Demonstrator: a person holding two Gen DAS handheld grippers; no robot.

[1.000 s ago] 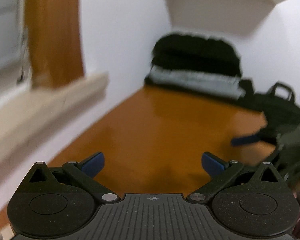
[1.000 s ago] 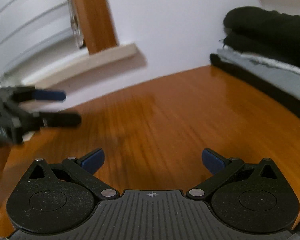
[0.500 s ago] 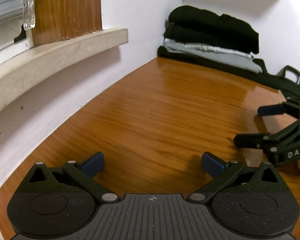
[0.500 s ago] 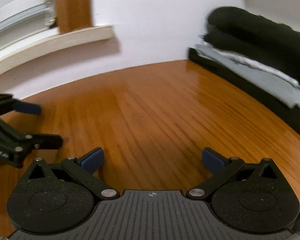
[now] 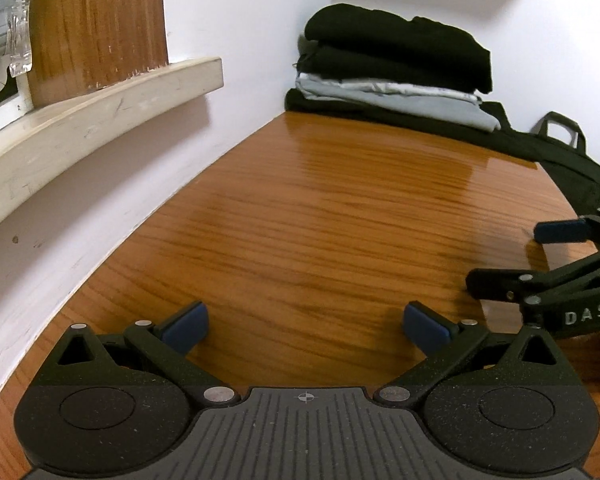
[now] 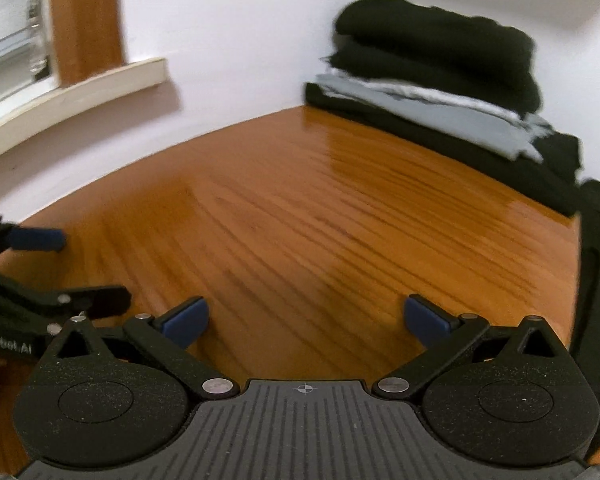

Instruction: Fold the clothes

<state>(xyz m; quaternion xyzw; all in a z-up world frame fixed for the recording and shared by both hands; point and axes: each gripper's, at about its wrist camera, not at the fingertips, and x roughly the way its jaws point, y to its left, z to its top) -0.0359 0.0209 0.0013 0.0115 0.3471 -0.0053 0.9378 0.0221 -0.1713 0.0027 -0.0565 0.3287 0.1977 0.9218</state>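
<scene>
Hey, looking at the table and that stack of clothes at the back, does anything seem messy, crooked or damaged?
Little stands out. The folded stack sits tidy in the far corner of the wooden table, though its grey layer sticks out past the black ones above. The window ledge looks scuffed. Both tools, left and right, are open.

A stack of folded clothes (image 5: 392,68) lies flat at the far end of the tabletop, well ahead of the fingers and a little right of their midline, against the wall. Two bulky black garments (image 6: 436,40) sit on top, a light grey garment (image 5: 400,100) beneath them, and a flat black piece (image 6: 440,140) at the bottom
</scene>
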